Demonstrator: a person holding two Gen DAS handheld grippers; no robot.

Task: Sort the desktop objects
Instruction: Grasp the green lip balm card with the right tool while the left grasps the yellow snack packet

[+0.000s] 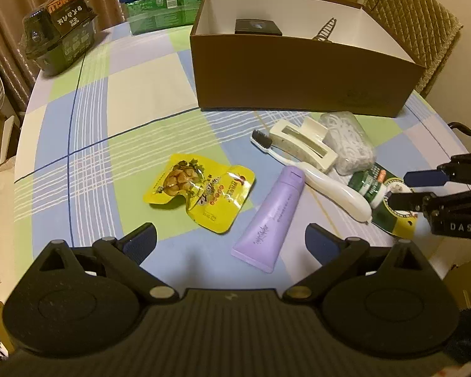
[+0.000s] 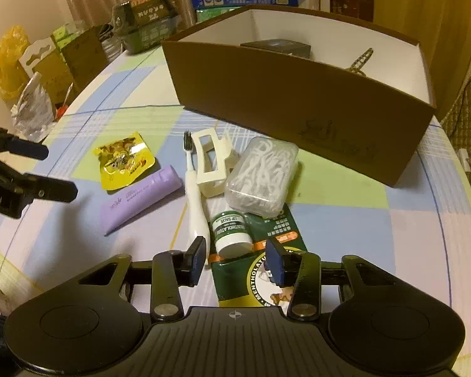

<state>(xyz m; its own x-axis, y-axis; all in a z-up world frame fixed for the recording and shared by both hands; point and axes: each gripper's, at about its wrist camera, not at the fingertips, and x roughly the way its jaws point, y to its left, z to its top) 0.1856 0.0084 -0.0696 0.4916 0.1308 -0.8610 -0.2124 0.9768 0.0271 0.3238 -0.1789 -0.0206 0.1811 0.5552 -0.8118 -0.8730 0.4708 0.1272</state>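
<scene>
Lying loose: one toothbrush [image 2: 194, 201], one purple tube [image 2: 141, 196].

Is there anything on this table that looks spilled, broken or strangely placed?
Nothing looks spilled or broken. The only untidy part is the pile beside the box: the hair clip lies against the toothbrush, and the floss case rests partly on the green card.

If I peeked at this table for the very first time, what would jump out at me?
Probably the big brown box at the back of the checked tablecloth, open on top. In front of it lies a little pile: a shiny yellow snack packet, a purple tube, a white toothbrush and a white hair clip. Closest up, the right tongs straddle a small green lip salve jar.
</scene>
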